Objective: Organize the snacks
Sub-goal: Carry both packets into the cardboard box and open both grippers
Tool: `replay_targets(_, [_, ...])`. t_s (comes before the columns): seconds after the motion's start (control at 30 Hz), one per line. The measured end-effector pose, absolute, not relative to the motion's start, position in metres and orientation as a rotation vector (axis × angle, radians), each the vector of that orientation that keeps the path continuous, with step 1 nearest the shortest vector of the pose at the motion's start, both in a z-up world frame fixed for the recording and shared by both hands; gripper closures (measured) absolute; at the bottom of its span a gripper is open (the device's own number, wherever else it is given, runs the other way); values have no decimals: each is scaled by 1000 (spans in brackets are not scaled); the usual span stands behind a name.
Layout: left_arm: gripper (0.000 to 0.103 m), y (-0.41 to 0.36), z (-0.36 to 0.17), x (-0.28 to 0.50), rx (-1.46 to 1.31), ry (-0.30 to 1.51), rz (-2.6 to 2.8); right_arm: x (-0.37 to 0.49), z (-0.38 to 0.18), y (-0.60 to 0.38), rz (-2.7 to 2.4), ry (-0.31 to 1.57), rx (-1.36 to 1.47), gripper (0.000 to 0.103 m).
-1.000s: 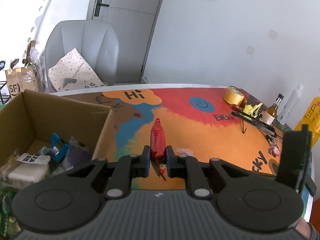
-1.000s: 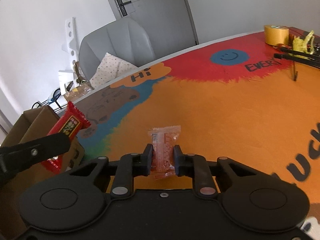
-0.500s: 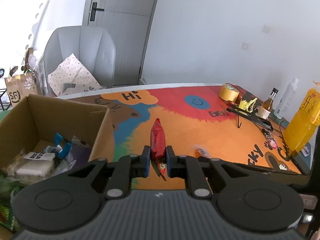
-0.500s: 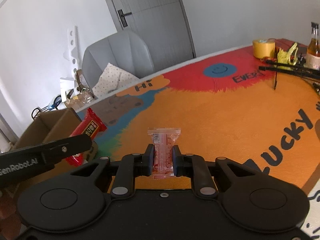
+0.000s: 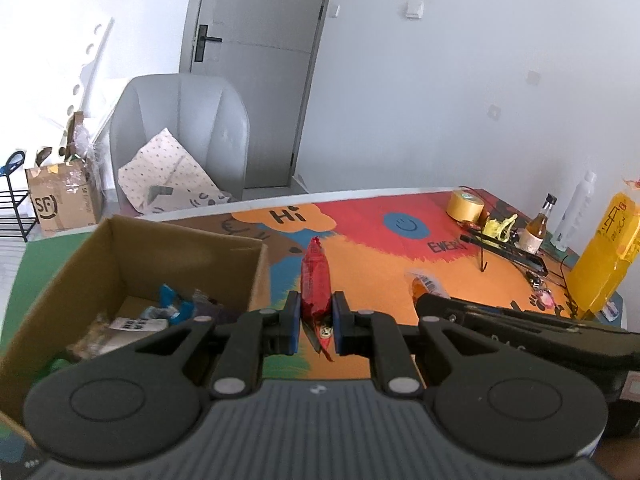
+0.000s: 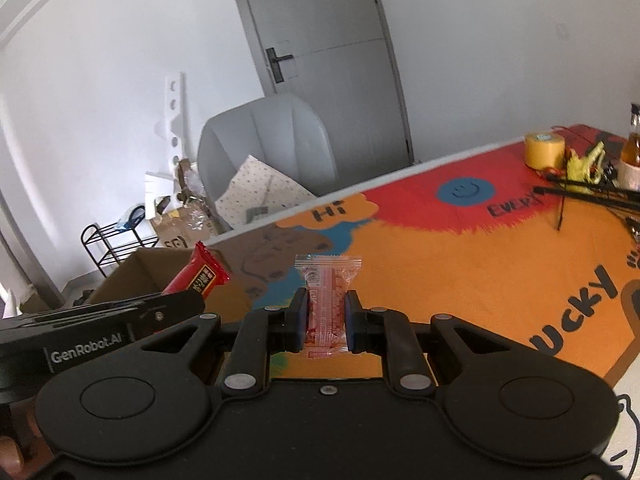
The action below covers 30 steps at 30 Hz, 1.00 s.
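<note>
My left gripper [image 5: 314, 322] is shut on a red snack packet [image 5: 316, 280], held above the table just right of an open cardboard box [image 5: 120, 248] that holds several snacks. My right gripper [image 6: 324, 322] is shut on a clear pink snack packet [image 6: 326, 300], held above the orange table mat. In the right wrist view the left gripper's red packet [image 6: 198, 278] shows at the left, in front of the box [image 6: 136, 276]. In the left wrist view the right gripper's packet [image 5: 426, 286] pokes out at the right.
A colourful mat [image 5: 380, 256] covers the table. At its far right stand a tape roll [image 5: 465, 206], a small bottle [image 5: 536, 226], a white bottle [image 5: 574, 210], a yellow bag [image 5: 604, 256] and a black stand [image 5: 504, 252]. A grey chair [image 5: 180, 136] stands behind the table.
Both grippers have risen and drawn back from the table, each still holding its packet. The right gripper now shows beside the left one.
</note>
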<state>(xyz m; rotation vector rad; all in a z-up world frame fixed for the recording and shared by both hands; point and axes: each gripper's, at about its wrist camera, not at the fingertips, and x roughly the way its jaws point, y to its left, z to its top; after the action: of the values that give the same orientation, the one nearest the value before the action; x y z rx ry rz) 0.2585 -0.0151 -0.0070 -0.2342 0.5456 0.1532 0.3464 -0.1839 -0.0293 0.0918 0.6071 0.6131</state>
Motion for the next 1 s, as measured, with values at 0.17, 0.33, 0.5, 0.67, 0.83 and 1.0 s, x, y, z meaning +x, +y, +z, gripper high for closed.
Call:
replay_targets(0.17, [88, 0, 2, 245, -224, 531, 178, 337, -18, -172, 640, 580, 79, 86])
replay_targets(0.33, [88, 16, 8, 232, -220, 526, 202, 328, -9, -155, 663, 566, 64, 86])
replay_targets(0.5, [88, 35, 11, 222, -217, 528, 234, 318, 0, -139, 683, 546, 51, 86])
replay_targets(0.67, [88, 53, 13, 213, -208, 527, 268, 310, 5, -122, 707, 539, 36, 86])
replay_targets(0.83, [88, 70, 12, 204, -206, 537, 285, 303, 8, -105, 737, 537, 21, 86])
replay_targets(1.0, [88, 85, 10, 198, -206, 546, 299, 300, 9, -91, 761, 535, 15, 86])
